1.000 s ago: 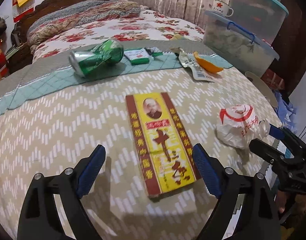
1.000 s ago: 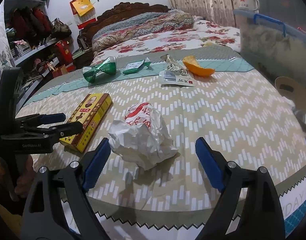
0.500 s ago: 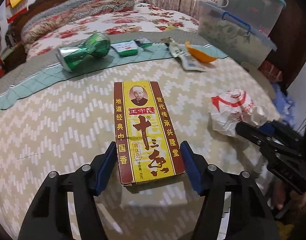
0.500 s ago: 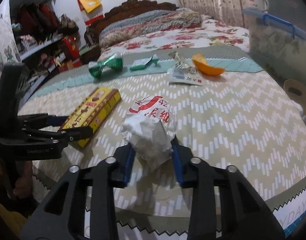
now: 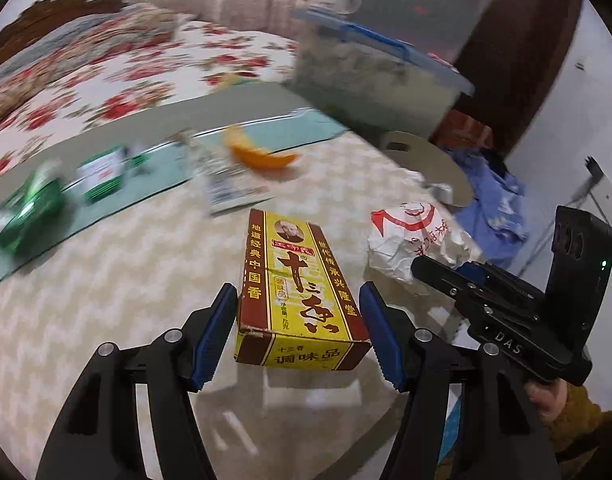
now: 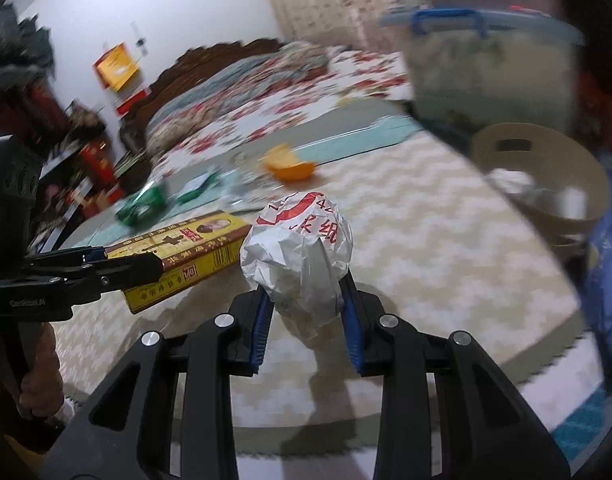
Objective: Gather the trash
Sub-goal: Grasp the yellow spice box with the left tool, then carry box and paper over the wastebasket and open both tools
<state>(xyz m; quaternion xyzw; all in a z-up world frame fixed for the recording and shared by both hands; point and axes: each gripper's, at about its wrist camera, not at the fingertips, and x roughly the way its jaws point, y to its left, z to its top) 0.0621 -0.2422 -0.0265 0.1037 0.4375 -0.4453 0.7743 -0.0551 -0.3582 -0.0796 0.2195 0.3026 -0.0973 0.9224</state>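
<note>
A: What does the left gripper [image 5: 300, 330] hold?

B: A yellow-and-maroon seasoning box [image 5: 296, 284], printed with a portrait and Chinese characters. The blue-padded jaws press both long sides of its near end, and its shadow falls on the chevron-patterned bed cover [image 5: 106, 300] beneath.

A: And the right gripper [image 6: 307, 312]?

B: Its jaws are clamped on a crumpled white paper wrapper [image 6: 298, 256] with red print, bunched into a ball, the bulk standing above the fingertips. In the right wrist view the box sits just left of the wrapper.

A: What else lies on the bed?

B: Further back, blurred: a crushed green can [image 5: 30, 212], a small green-and-white packet [image 5: 102, 174], a torn white wrapper [image 5: 230, 192] and an orange peel [image 5: 262, 156], along a teal quilted strip [image 5: 154, 184].

A: Beyond the bed's edge?

B: A round beige bin [image 6: 545, 176] with pale scraps inside stands at the right, beside a lidded plastic storage tub [image 6: 489, 68] with blue handles.
</note>
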